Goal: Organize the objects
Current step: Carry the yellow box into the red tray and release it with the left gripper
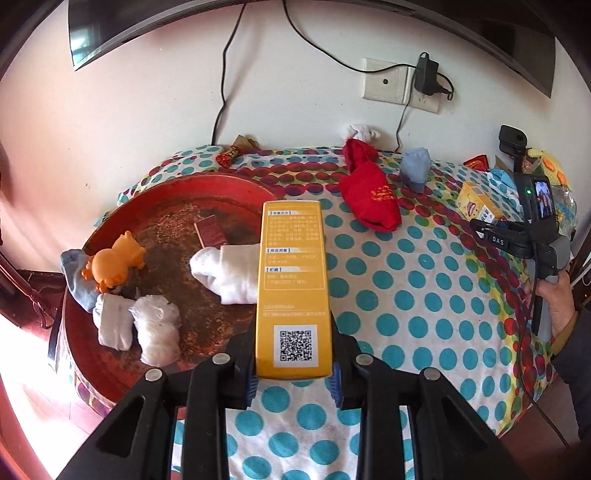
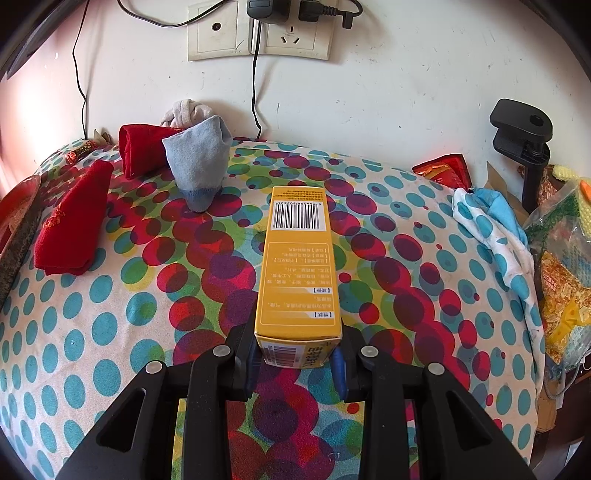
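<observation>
My left gripper is shut on a long yellow box with a QR code, held above the spotted cloth beside a round red tray. The tray holds an orange toy, a small dark red booklet, white rolled socks and a blue sock. My right gripper is shut on a second yellow box with a barcode; that same box and the right gripper show at the right of the left wrist view. Red socks and a pale blue sock lie on the cloth.
A spotted cloth covers the table against a white wall with sockets and cables. A black clamp stand, snack packets, a bunched cloth and a plastic bag crowd the right. A person's hand grips the right tool.
</observation>
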`<action>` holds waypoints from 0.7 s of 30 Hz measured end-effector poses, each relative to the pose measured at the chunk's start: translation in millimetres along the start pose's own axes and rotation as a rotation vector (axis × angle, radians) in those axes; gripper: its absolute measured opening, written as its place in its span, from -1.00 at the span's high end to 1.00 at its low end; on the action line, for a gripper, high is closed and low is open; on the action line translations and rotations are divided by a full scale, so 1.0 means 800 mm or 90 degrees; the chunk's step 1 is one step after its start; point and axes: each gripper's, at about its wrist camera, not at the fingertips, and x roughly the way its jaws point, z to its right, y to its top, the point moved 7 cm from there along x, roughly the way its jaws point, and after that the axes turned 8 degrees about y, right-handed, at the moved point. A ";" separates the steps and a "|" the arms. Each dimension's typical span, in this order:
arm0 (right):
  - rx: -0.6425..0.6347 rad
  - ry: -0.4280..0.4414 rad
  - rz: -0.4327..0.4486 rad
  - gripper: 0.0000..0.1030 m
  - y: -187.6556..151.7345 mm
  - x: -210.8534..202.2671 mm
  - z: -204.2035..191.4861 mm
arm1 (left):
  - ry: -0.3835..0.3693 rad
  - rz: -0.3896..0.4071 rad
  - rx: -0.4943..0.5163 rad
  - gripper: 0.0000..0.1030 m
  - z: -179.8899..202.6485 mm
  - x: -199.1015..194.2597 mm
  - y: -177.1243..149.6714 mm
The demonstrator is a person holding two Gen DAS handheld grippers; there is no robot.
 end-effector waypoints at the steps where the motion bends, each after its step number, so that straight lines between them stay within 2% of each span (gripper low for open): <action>1: 0.001 0.002 0.000 0.44 0.000 0.001 0.000 | 0.003 -0.003 0.001 0.43 -0.007 0.003 0.002; 10: -0.002 -0.003 0.000 0.44 -0.001 0.001 0.000 | 0.046 -0.032 -0.017 0.43 -0.065 0.030 0.026; 19: -0.003 -0.004 0.000 0.44 -0.001 0.001 0.000 | 0.062 -0.055 -0.047 0.43 -0.123 0.070 0.066; 21: -0.003 -0.003 0.000 0.44 -0.001 0.001 0.000 | 0.050 -0.070 -0.057 0.43 -0.134 0.085 0.074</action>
